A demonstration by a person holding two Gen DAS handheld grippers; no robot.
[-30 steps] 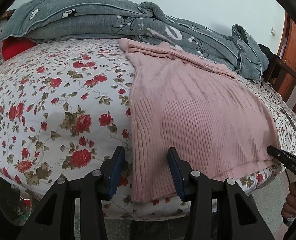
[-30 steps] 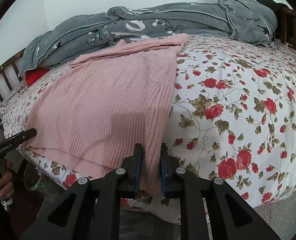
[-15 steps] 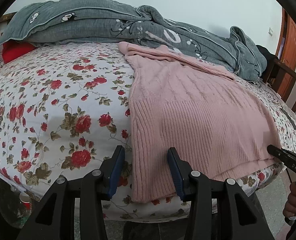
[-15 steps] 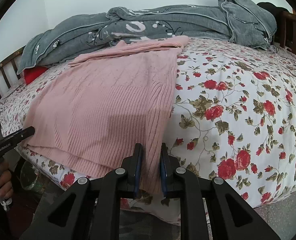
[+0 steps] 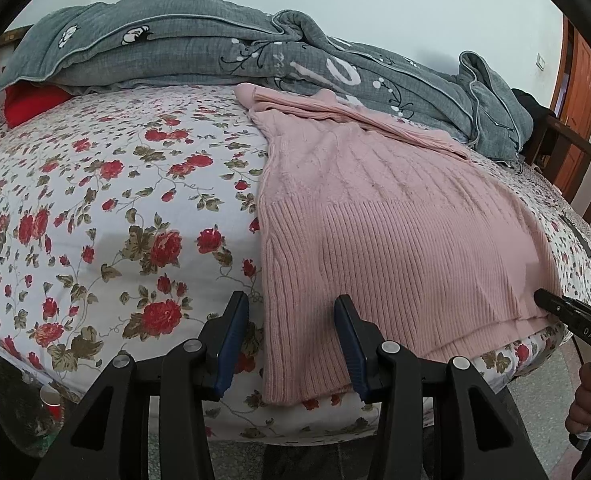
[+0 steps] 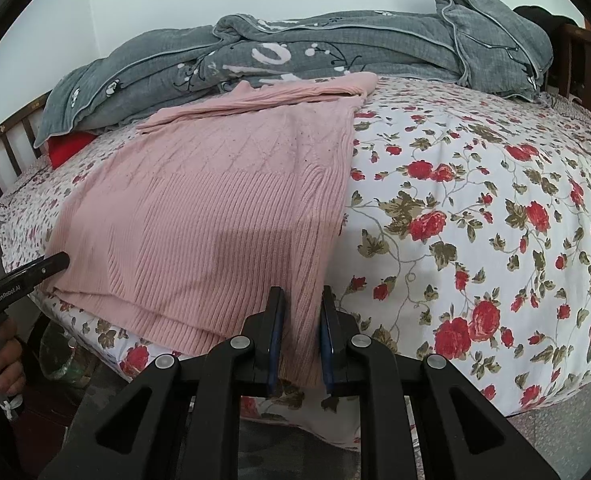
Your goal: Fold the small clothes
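Note:
A pink ribbed knit sweater (image 5: 391, 240) lies flat on the flowered bed, its hem hanging at the near edge; it also shows in the right wrist view (image 6: 215, 216). My left gripper (image 5: 291, 320) is open, its fingers straddling the hem's left corner without closing. My right gripper (image 6: 301, 312) has its jaws closed narrowly on the hem's right corner. The right gripper's tip (image 5: 551, 300) shows at the sweater's far corner in the left wrist view, and the left gripper's tip (image 6: 51, 262) shows in the right wrist view.
A grey quilt (image 5: 255, 48) is heaped along the back of the bed (image 5: 95, 208) by the wall. A red pillow (image 5: 27, 100) lies under it. Wooden bed rails (image 5: 583, 184) stand at the side. A red cup (image 5: 51, 400) sits on the floor below.
Both grippers have moved slightly closer over the hem. The right gripper's jaws look a little wider apart than before, still around the hem. The sweater has not shifted.

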